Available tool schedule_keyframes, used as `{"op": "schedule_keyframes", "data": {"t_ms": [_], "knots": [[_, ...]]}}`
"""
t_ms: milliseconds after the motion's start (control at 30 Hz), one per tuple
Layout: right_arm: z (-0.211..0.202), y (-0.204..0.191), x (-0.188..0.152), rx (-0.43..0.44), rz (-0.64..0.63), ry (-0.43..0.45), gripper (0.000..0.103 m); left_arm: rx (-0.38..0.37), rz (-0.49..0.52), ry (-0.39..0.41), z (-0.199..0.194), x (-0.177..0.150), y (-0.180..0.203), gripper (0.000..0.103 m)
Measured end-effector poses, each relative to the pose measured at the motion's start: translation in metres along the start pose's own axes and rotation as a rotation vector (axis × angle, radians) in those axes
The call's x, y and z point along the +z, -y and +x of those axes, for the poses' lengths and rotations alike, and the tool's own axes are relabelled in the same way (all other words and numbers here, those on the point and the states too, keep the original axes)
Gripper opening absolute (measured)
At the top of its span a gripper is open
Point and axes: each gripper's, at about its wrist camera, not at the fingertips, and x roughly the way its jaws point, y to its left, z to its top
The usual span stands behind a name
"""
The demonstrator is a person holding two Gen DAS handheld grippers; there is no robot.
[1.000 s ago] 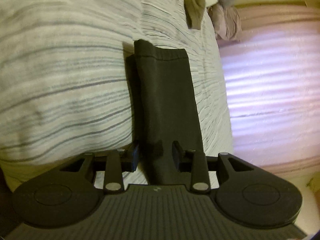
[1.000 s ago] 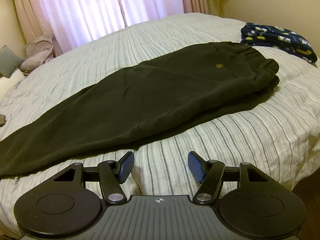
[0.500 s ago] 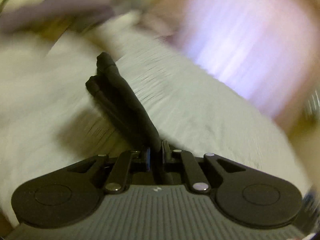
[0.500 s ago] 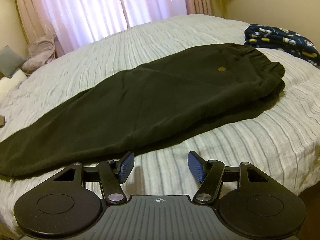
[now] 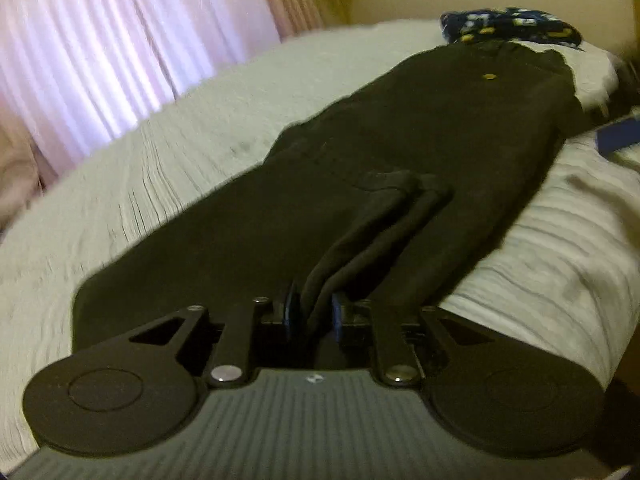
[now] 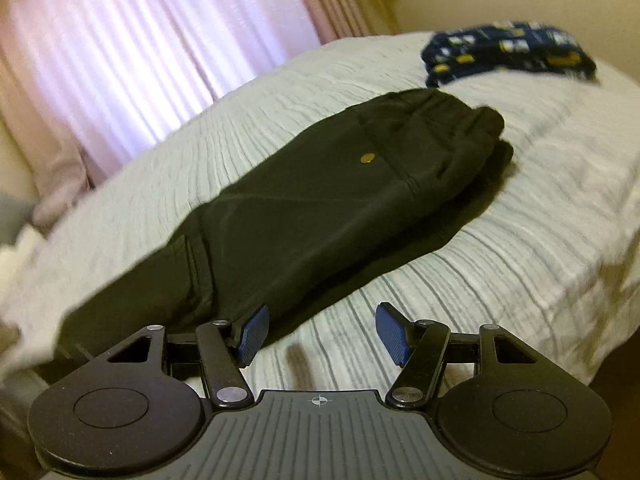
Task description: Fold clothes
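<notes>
On a bed covered in a pale, grey-striped ribbed bedspread (image 6: 500, 280), a pair of dark, near-black soft trousers with an elastic waistband and a small brass stud (image 6: 320, 216) lies lengthwise, waistband toward the far end, as the lengthwise fold of the garment gets under way. The left tongs (image 5: 312, 312) carry a bunched strip of the trouser leg ends between their blue pads, the cuffs draped forward over the thigh area of the same garment; the jaws stand narrow and are easing apart, with cloth between them and, as far as the blurred left wrist view shows, in contact with the pads. The right tongs (image 6: 320, 334) hang wide apart and empty just above the bedspread, the left pad overlapping the near edge of the dark cloth, though contact cannot be judged.

The step in hand appears to be bringing the leg ends up toward the waistband. The next move probably calls for laying the cuffs flat and square on the upper part, then letting go cleanly, with the free tongs steadying or smoothing the fold.

A folded navy fleece garment with yellow and white print (image 6: 508, 52) sits beyond the waistband, near but apart from it. Pink pleated curtains (image 6: 140, 60) hang behind the bed. Nothing lies on the trousers to block the fold.
</notes>
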Motion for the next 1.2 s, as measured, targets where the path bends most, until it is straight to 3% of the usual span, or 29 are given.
{"op": "schedule_keyframes", "data": {"t_ms": [67, 200, 300, 433, 567, 733, 800, 867, 1000, 1067, 1200], "knots": [[-0.001, 0.004, 0.004, 0.100, 0.098, -0.002, 0.063, 0.002, 0.011, -0.015, 0.002, -0.007, 0.004, 0.018], [0.026, -0.001, 0.011, 0.365, 0.365, -0.094, 0.063, -0.082, -0.096, 0.005, -0.030, -0.007, -0.018, 0.022], [0.054, -0.012, 0.009, 0.450, 0.487, -0.206, 0.063, -0.116, -0.211, 0.022, -0.054, -0.015, -0.041, 0.023], [0.080, -0.029, 0.001, 0.337, 0.490, -0.273, 0.063, -0.117, -0.353, 0.033, -0.081, -0.032, -0.073, 0.023], [0.085, -0.042, 0.006, 0.254, 0.478, -0.269, 0.062, -0.104, -0.471, 0.037, -0.096, -0.049, -0.102, 0.023], [0.097, -0.052, 0.001, 0.280, 0.492, -0.232, 0.062, -0.080, -0.575, 0.034, -0.104, -0.067, -0.125, 0.022], [0.102, -0.056, -0.004, 0.259, 0.426, -0.195, 0.029, -0.072, -0.626, 0.045, -0.104, -0.071, -0.137, 0.022], [0.098, -0.061, -0.006, 0.258, 0.351, -0.155, 0.013, -0.067, -0.672, 0.060, -0.105, -0.072, -0.148, 0.021], [0.055, -0.081, 0.003, 0.377, 0.157, 0.030, 0.009, -0.062, -0.714, 0.082, -0.110, -0.071, -0.165, 0.021], [0.036, -0.088, 0.002, 0.353, 0.073, 0.094, 0.009, -0.064, -0.700, 0.091, -0.107, -0.066, -0.166, 0.021], [0.064, -0.061, -0.016, 0.222, 0.144, -0.033, 0.009, -0.080, -0.660, 0.085, -0.096, -0.055, -0.158, 0.021]]}}
